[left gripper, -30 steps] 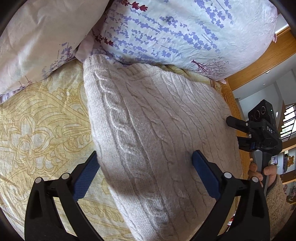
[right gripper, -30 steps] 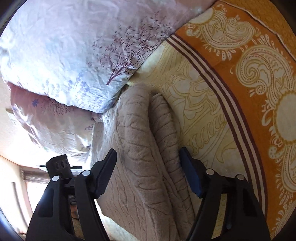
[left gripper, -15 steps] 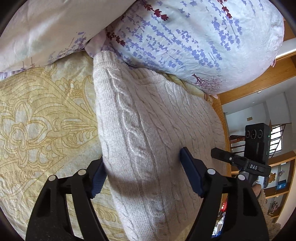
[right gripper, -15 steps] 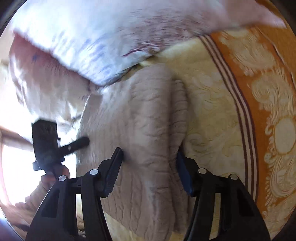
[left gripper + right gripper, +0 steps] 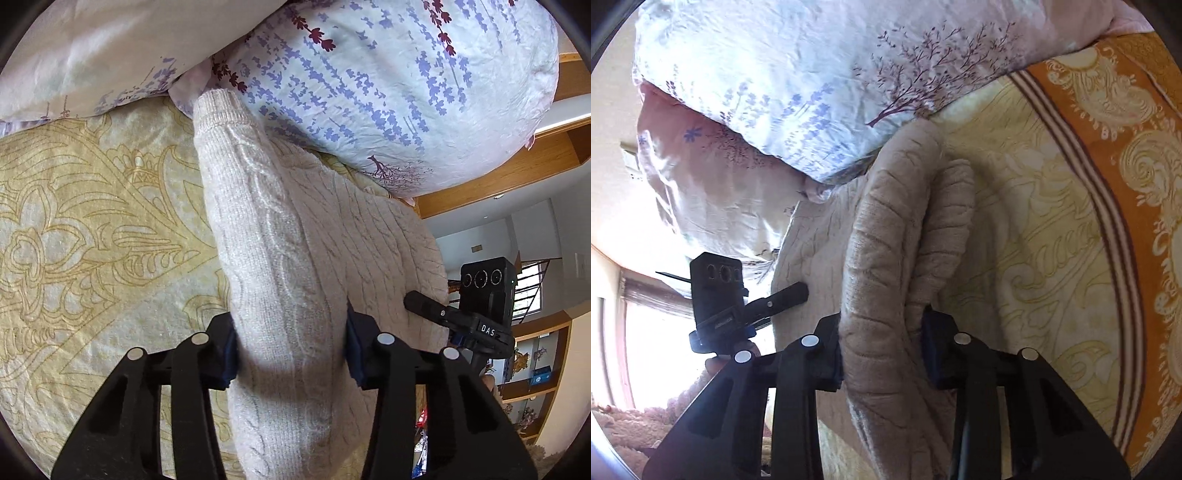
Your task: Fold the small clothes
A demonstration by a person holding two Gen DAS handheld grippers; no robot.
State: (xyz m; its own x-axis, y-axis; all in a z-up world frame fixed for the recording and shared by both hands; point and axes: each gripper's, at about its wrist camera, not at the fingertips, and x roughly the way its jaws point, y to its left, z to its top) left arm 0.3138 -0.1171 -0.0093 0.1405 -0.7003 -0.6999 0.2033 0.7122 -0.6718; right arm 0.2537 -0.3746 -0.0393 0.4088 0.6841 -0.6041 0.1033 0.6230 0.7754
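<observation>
A cream cable-knit sweater (image 5: 280, 229) lies folded on the bed, its far end against a pillow. In the left wrist view my left gripper (image 5: 290, 339) has its blue pads pressed on the sweater's bunched left edge, and its jaws are closing. In the right wrist view the sweater (image 5: 886, 229) shows its doubled right edge as two thick rolls. My right gripper (image 5: 882, 343) pinches those rolls, and its jaws are closing too. Each gripper appears in the other's view: the right gripper (image 5: 476, 317) at the sweater's far side, the left gripper (image 5: 738, 306) likewise.
Two floral pillows (image 5: 388, 92) press against the sweater's far end. The cream patterned bedspread (image 5: 92, 240) extends left, and its orange border (image 5: 1126, 129) runs along the right. Shelves and a window (image 5: 528, 295) lie beyond the bed. A fuzzy sleeve (image 5: 646, 424) shows at lower left.
Both grippers' jaws have narrowed from wide open onto the sweater's edges, bunching the knit between the pads. Both wrists rolled somewhat, and the right gripper shifted along the edge.
</observation>
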